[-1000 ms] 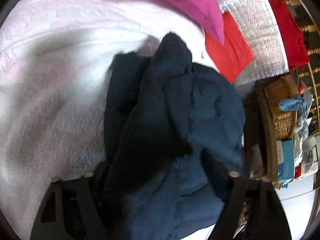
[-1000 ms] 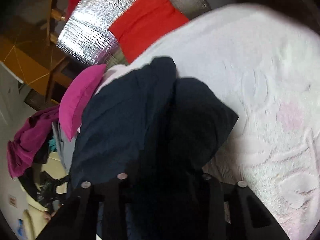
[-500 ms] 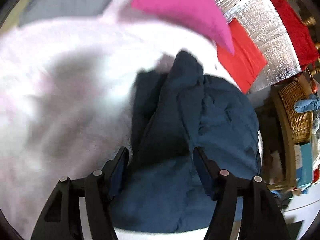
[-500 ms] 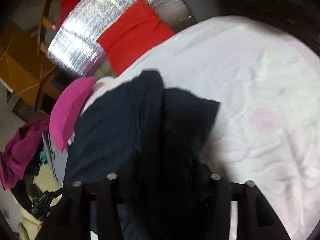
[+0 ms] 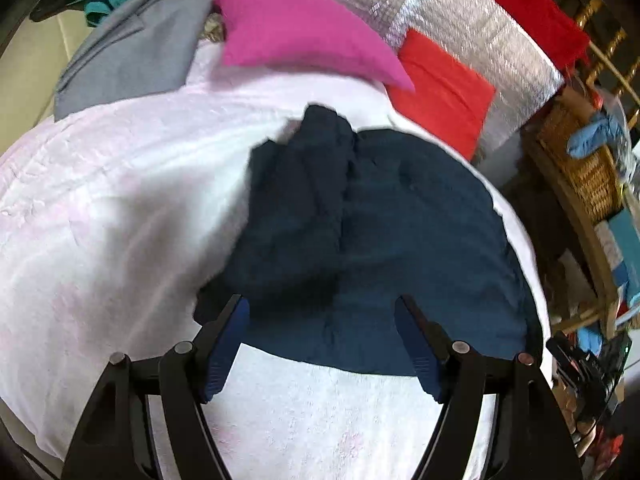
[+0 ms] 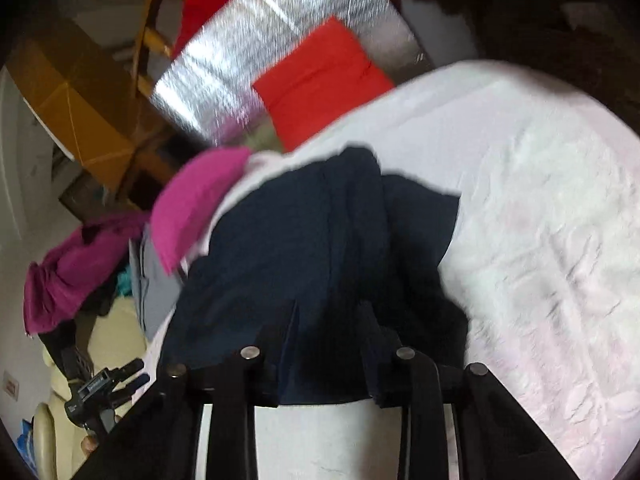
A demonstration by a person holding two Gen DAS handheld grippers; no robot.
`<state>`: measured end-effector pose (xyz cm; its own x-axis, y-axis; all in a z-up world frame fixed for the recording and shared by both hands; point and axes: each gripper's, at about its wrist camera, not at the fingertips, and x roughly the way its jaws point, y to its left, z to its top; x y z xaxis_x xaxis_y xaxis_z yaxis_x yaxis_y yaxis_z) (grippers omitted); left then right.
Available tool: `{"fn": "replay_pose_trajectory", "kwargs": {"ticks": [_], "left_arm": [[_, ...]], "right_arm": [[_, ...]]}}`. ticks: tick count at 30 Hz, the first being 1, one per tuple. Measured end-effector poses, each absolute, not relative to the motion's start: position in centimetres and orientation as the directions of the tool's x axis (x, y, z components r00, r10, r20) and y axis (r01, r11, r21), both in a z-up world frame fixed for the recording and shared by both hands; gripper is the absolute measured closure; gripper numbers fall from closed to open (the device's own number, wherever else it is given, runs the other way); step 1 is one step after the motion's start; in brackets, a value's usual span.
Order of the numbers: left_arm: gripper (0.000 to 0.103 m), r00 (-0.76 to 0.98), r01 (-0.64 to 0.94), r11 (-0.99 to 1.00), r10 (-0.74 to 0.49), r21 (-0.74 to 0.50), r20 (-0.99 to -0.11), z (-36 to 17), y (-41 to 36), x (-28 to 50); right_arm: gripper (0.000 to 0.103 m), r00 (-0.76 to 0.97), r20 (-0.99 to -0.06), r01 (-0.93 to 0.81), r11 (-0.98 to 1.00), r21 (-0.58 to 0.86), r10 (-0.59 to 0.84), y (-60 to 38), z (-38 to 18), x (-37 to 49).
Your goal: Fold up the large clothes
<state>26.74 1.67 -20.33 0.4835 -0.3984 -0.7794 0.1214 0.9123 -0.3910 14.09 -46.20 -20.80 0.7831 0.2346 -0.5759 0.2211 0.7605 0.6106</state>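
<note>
Navy garment (image 5: 400, 240) lies part-folded at twelve o'clock; left tool (image 5: 322, 344) opening, empty; right tool (image 6: 326, 356) closing on its hem to fold.

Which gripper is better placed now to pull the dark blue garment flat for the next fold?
Probably the right gripper: its jaws are closing with the dark blue garment between them. The left gripper is opening, nothing between its fingers.

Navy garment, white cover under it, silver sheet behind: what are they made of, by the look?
Navy garment: soft matte woven or knit cloth, likely cotton; it creases and drapes. White cover: plush, towel-like fabric with a raised embossed pattern. Silver sheet: reflective foil-type material, glinting and crinkly; the backing cannot be told.
</note>
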Motion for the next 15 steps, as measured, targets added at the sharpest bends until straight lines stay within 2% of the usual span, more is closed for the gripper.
{"fn": "replay_pose_trajectory", "kwargs": {"ticks": [2,4,7,11,15], "left_arm": [[0.027,0.448,0.104,0.935,-0.349,-0.340,-0.823,-21.8,0.8,27.6],[0.027,0.365,0.089,0.968,-0.252,-0.236,-0.896,-24.7,-0.3,28.5],[0.026,0.345,0.091,0.971,-0.241,-0.223,-0.907,-25.5,-0.7,28.6],[0.026,0.419,0.091,0.968,-0.249,-0.232,-0.873,-23.7,-0.3,27.9],[0.026,0.548,0.175,0.974,-0.218,-0.144,-0.808,-21.1,-2.1,26.6]], "right_arm": [[0.072,0.728,-0.647,0.278,0.765,0.581,0.227,-46.1,-22.3,15.3],[0.075,0.663,-0.707,0.335,0.747,0.574,0.246,-46.5,-24.7,16.7],[0.075,0.621,-0.741,0.345,0.760,0.551,0.255,-46.2,-25.7,17.8],[0.071,0.654,-0.709,0.328,0.745,0.580,0.264,-46.5,-24.4,17.2],[0.071,0.739,-0.614,0.235,0.746,0.623,0.279,-45.6,-22.5,16.9]]}}
